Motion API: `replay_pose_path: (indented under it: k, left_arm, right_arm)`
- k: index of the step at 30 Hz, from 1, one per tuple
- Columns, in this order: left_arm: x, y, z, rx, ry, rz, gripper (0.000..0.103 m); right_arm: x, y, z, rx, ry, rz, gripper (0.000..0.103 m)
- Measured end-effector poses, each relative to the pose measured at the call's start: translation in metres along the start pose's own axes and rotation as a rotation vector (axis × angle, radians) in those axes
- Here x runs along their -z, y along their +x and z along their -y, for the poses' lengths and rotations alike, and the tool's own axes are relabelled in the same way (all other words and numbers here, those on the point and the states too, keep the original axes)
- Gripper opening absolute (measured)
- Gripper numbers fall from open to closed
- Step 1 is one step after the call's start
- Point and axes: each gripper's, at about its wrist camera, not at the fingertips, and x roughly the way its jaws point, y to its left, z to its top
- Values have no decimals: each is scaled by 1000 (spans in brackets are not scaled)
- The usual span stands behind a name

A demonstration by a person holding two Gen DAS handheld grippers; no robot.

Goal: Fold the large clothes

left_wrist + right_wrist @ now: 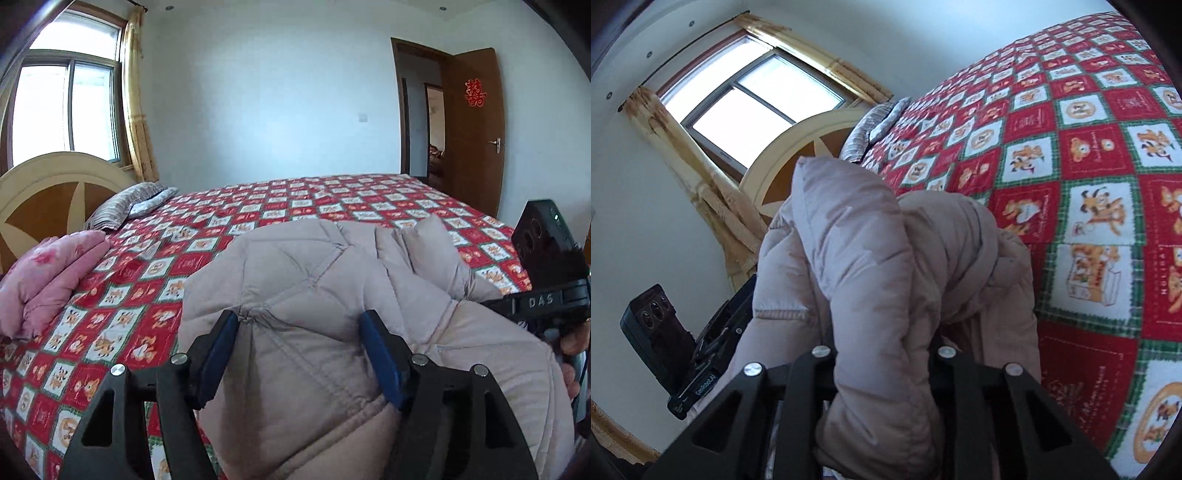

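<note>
Puffy beige coat (325, 295) fills the lower middle of both views, bunched up over the red checkered bed cover (258, 206). Left gripper (299, 350) pinches a thick fold of it between blue pads (380, 354). Right gripper (882, 350) squeezes another fat fold. Pink blanket (51, 273) sits at the left edge, striped pillow (125, 203) behind it.

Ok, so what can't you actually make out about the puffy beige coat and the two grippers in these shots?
- Right wrist view: the right hand-held gripper fingertips are buried in the puffy beige quilted coat.
- Left wrist view: the coat's lower part is cut off by the bottom edge, behind the left hand-held gripper.
- Both views: the coat's sleeves and hem are lost in bunched folds.
- The red checked bedspread under the coat is covered.
</note>
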Motion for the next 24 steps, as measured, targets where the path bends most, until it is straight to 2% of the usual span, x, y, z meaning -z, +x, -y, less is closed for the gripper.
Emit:
replay_pose_path:
  k: [3,5,8,11,13,14,19,24]
  left_arm:
    - [32,15,-20,15,-21,-82,74]
    - [46,18,-31,25,-79,-93,92]
    - [59,20,-43,40,-179,-104,101]
    - [65,24,-47,66,-243,-116,102]
    - [65,25,-45,66,-245,-120,102]
    - [65,25,-44,63,-241,-121,102]
    - [64,26,-45,45,-235,-144,102]
    - [62,17,-40,-20,-192,-159,102]
  right_arm:
    - [11,16,6,21,23,-27,27]
    - [15,15,13,45,26,-33,29]
    - [20,14,18,104,16,-48,33]
    - [21,17,19,170,4,-58,43]
    - [21,19,16,211,-13,-56,55]
    - [23,20,17,235,-23,-56,58]
    - [24,24,20,254,-24,-55,59]
    - [23,20,13,298,-46,-61,65]
